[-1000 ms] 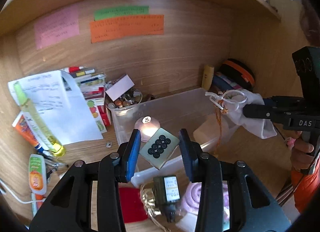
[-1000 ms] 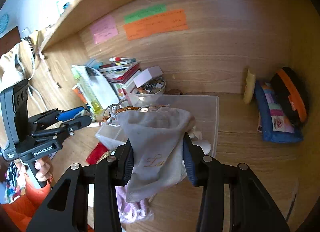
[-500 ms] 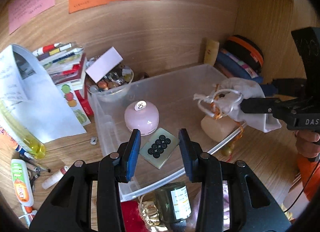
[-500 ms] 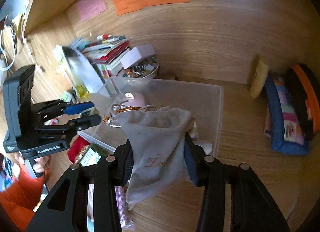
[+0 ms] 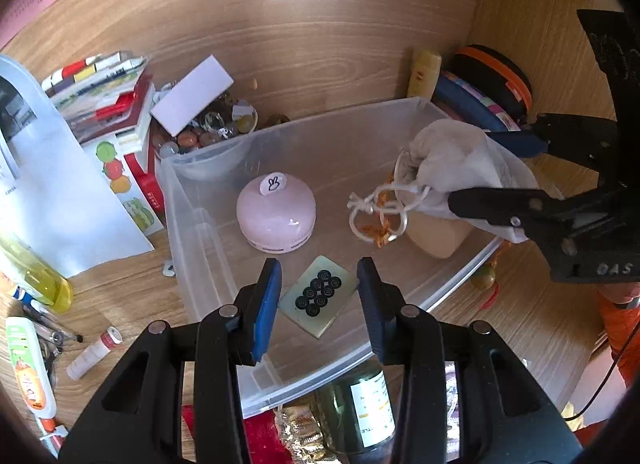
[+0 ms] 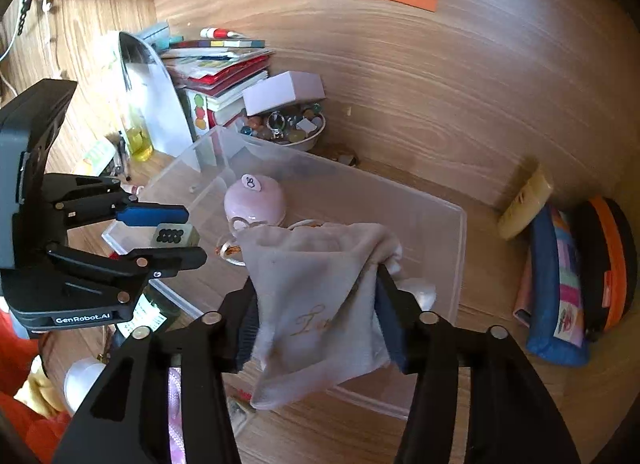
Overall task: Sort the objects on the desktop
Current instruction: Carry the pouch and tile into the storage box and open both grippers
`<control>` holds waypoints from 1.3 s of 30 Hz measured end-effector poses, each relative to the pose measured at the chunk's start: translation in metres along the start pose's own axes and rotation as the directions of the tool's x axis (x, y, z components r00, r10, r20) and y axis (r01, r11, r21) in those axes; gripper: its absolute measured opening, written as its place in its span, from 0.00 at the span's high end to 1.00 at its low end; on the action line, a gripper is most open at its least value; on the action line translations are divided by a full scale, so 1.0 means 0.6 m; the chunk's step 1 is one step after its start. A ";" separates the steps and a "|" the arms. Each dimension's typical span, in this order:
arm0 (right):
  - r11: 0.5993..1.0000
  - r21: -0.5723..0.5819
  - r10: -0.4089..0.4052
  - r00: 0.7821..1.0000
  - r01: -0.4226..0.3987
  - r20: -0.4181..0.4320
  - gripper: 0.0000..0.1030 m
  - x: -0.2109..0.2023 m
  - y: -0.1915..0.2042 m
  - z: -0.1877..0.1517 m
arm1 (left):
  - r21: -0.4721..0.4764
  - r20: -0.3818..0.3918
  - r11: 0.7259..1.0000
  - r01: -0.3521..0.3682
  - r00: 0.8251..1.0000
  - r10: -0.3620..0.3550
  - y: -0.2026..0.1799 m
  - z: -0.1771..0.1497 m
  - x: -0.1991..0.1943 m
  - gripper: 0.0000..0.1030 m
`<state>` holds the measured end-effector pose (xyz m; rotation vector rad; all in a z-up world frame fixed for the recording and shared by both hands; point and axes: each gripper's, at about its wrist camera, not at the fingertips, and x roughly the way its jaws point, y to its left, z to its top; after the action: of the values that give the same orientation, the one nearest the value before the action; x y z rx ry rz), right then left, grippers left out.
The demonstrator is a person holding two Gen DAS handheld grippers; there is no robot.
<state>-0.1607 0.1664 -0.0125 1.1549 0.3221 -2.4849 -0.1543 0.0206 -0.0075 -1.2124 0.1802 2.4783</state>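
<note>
Desktop objects are partly sorted: a pink round case [image 5: 276,216] already sits in the clear bin [image 5: 208,232], clutter remains outside. The left gripper [image 5: 318,300] is clamped on a dotted tile [image 5: 318,300] above the bin. The right gripper [image 6: 316,316], jaws opening, has a cloth pouch [image 6: 316,296] between them. Only the right view shows the pouch's gold lettering.

My left gripper [image 5: 319,296] points steeply down, its jaws part-way apart around a small tile [image 5: 317,301]. My right gripper [image 6: 316,318] also tilts down, jaws opening, a cloth pouch [image 6: 316,304] between them.
</note>
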 end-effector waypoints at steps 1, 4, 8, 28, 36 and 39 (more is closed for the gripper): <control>1.000 -0.001 0.005 1.000 -0.005 -0.001 0.44 0.001 0.001 0.001 | 0.001 -0.001 1.000 0.002 1.000 -0.002 0.000 -0.001 0.000 0.63; 1.000 -0.002 0.009 1.000 -0.009 -0.007 0.36 0.003 0.004 0.001 | 0.004 -0.004 1.000 0.008 1.000 -0.008 -0.001 -0.002 0.000 0.62; 1.000 -0.016 -0.017 1.000 0.016 -0.010 0.32 0.008 0.011 0.001 | 0.004 -0.003 1.000 0.003 1.000 -0.003 -0.001 -0.001 -0.001 0.62; 0.999 0.032 -0.036 0.999 0.035 0.013 0.29 -0.058 0.012 -0.020 | -0.045 0.121 0.999 0.010 0.993 -0.005 0.006 -0.004 -0.075 0.32; 0.995 0.078 -0.066 0.994 0.059 0.090 0.29 -0.116 0.004 -0.057 | -0.073 0.180 0.997 0.011 0.984 0.002 0.015 -0.022 -0.127 0.18; 0.994 0.097 -0.064 0.993 0.054 0.099 0.29 -0.128 0.005 -0.076 | -0.075 0.179 0.997 -0.009 0.984 0.022 0.016 -0.035 -0.139 0.17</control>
<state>-0.0830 0.1989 0.0171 1.0640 0.2154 -2.6250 -0.0959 -0.0166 0.0443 -1.0108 0.0500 2.6117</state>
